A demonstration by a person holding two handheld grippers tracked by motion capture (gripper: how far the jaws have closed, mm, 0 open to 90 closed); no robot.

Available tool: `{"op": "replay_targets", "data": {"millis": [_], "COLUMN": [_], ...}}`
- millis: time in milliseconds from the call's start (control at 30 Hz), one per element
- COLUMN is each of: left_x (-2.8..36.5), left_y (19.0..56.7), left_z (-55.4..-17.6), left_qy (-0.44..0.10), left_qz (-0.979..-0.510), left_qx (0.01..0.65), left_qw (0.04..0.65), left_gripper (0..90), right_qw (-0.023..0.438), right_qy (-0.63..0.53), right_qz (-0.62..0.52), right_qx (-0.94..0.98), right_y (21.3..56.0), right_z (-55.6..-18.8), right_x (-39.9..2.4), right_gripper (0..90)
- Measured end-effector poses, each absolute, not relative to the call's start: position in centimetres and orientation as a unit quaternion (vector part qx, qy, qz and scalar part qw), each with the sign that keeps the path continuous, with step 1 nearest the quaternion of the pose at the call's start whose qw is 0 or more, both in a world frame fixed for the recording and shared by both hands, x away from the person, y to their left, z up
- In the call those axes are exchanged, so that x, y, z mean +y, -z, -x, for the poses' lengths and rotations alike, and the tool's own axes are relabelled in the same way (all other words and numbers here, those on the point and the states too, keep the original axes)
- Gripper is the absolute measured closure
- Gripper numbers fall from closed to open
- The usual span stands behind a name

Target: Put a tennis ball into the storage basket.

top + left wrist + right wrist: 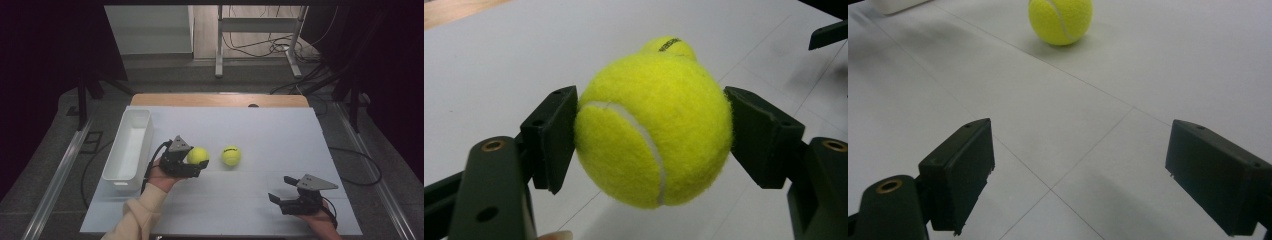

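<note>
One tennis ball [651,130] sits clamped between the left gripper [651,137] jaws.

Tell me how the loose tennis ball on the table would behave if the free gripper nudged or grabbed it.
The loose tennis ball is round and sits free on the flat white table, so a nudge would probably send it rolling. Its fuzzy felt likely grips well: the left gripper holds the other ball off the table between its pads. It is probably light and springy.
</note>
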State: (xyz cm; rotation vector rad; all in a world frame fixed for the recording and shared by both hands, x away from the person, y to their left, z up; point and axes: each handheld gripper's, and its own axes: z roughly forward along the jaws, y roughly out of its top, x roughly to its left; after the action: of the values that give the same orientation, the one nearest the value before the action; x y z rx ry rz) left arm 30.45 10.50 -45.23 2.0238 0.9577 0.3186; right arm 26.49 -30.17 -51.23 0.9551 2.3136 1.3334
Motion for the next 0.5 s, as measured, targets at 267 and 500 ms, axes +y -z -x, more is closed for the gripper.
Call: {"op": "replay_targets", "data": {"millis": [267,500], "left_x": [11.2,11.6], "left_y": [44.3,43.9], "left_z": [-30.3,-30.2], "left_qy": [-0.135,-0.141], "left_qz": [-0.799,-0.795], "left_qx": [0.386,0.384], "left_qw": [0.44,0.448], "left_gripper": [26.3,26.3], "right_qw": [0.152,0.152], "right_qy": [-0.465,-0.464], "right_qz": [-0.332,-0.335], "right_qx": [0.806,0.806], "right_y": [51.2,51.2], "right_z": [-26.5,-26.5], "right_x": [-30.2,-30.2], "right_gripper": [12.6,12.6]}}
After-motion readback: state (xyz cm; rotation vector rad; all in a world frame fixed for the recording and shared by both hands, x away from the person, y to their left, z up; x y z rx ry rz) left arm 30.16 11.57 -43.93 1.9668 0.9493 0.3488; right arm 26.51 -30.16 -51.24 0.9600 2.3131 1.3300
